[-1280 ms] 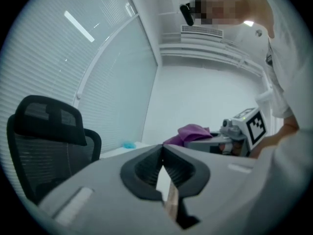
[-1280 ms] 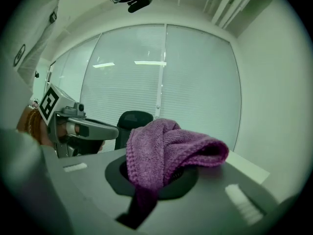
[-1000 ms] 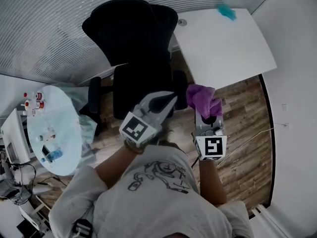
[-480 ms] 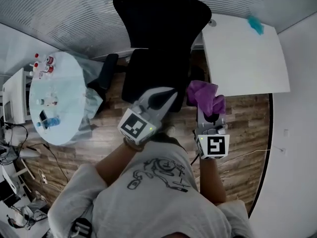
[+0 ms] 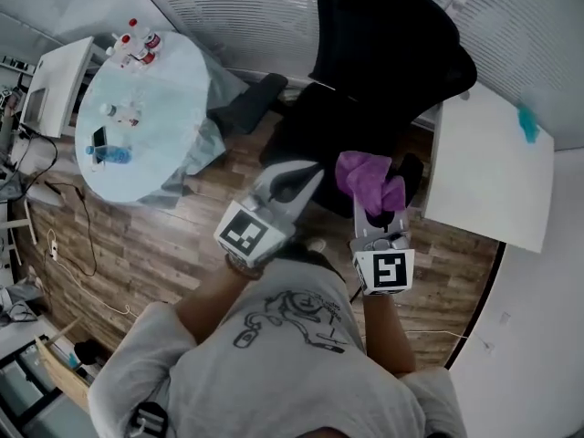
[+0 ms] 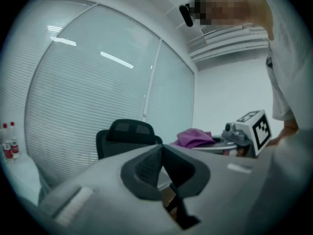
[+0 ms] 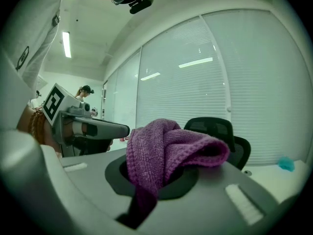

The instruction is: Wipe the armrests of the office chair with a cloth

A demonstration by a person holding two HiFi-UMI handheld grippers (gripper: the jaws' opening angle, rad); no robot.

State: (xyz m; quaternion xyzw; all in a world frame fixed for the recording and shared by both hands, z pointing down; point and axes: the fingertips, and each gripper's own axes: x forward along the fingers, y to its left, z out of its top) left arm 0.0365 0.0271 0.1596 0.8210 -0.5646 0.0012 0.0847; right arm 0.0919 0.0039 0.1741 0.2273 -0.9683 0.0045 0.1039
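Observation:
A black office chair (image 5: 383, 71) stands ahead of me, its armrests (image 5: 246, 103) jutting out on either side. My right gripper (image 5: 380, 210) is shut on a bunched purple cloth (image 5: 368, 179), held in the air short of the chair's right armrest (image 5: 411, 176). In the right gripper view the cloth (image 7: 166, 148) bulges up out of the jaws, with the chair (image 7: 220, 131) behind it. My left gripper (image 5: 294, 179) is shut and empty, hovering over the floor before the seat. In the left gripper view its jaws meet at the left gripper (image 6: 161, 150) tip, with the chair (image 6: 124, 136) beyond.
A white desk (image 5: 493, 172) stands right of the chair, with a small teal item (image 5: 527, 121) on it. A round glass table (image 5: 173, 80) with bottles stands at the left. Cables and clutter line the wooden floor (image 5: 137, 245) on the far left.
The head view has swung, so the chair and desk now sit further right and the round table higher at the left. Both grippers keep their pose, the cloth still held.

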